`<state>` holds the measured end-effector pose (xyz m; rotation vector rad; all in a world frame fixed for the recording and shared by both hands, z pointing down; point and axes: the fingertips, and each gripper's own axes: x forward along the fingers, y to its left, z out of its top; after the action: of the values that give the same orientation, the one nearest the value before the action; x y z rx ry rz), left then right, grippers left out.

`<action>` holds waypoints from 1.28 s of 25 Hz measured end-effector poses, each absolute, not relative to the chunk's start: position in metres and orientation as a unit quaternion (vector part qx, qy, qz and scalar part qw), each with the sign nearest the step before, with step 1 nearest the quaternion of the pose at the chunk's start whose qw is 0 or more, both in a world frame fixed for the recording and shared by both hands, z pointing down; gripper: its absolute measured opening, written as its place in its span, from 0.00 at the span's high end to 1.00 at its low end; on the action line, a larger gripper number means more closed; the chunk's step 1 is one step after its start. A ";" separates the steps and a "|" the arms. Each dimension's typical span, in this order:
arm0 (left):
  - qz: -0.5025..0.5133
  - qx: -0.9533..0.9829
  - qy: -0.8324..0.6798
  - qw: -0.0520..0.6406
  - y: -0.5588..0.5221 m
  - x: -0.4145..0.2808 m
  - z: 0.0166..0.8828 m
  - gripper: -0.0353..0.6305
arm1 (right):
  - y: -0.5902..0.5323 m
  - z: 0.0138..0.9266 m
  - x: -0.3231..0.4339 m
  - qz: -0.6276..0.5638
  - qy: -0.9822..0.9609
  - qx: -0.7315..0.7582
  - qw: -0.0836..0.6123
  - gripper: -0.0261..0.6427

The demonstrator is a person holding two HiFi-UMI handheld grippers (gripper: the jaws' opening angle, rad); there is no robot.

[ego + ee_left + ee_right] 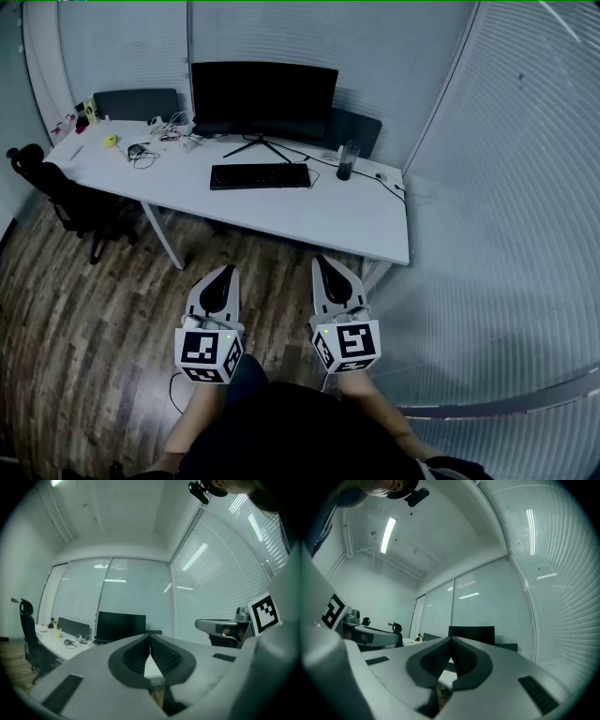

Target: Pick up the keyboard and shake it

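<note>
A black keyboard (260,176) lies on the white desk (356,220), in front of a dark monitor (263,97). My left gripper (231,270) and right gripper (321,262) hang side by side over the wooden floor, well short of the desk's near edge, pointing toward it. Both are shut with nothing between their jaws. In the left gripper view the left gripper (150,638) has its jaw tips touching, with the monitor (121,626) far beyond. The right gripper (451,641) in its own view is likewise closed, the monitor (471,635) behind it.
A dark cup (346,161) stands right of the keyboard, with a cable running to the desk's right end. Small items and cables (150,141) clutter the desk's left part. A black office chair (56,192) stands at the left. Blinds-covered glass walls (506,187) close in on the right.
</note>
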<state>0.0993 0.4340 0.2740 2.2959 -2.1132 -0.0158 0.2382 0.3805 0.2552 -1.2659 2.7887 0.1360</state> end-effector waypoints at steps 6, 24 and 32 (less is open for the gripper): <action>-0.015 0.739 -0.673 0.020 0.410 0.088 0.293 0.91 | 0.354 0.279 0.227 0.028 0.912 -0.407 0.027 0.92; -0.035 0.766 -0.640 0.054 0.199 -0.079 0.318 0.59 | 0.137 0.331 0.104 -0.007 0.902 -0.430 -0.036 0.71; -0.023 0.791 -0.599 0.121 0.131 -0.108 0.376 0.59 | 0.096 0.388 0.112 -0.065 0.865 -0.490 -0.087 0.71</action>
<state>-0.1077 0.1314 0.3765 2.3115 -1.7493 -0.0661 0.1121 0.0958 0.3877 -1.6319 2.8776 -0.2169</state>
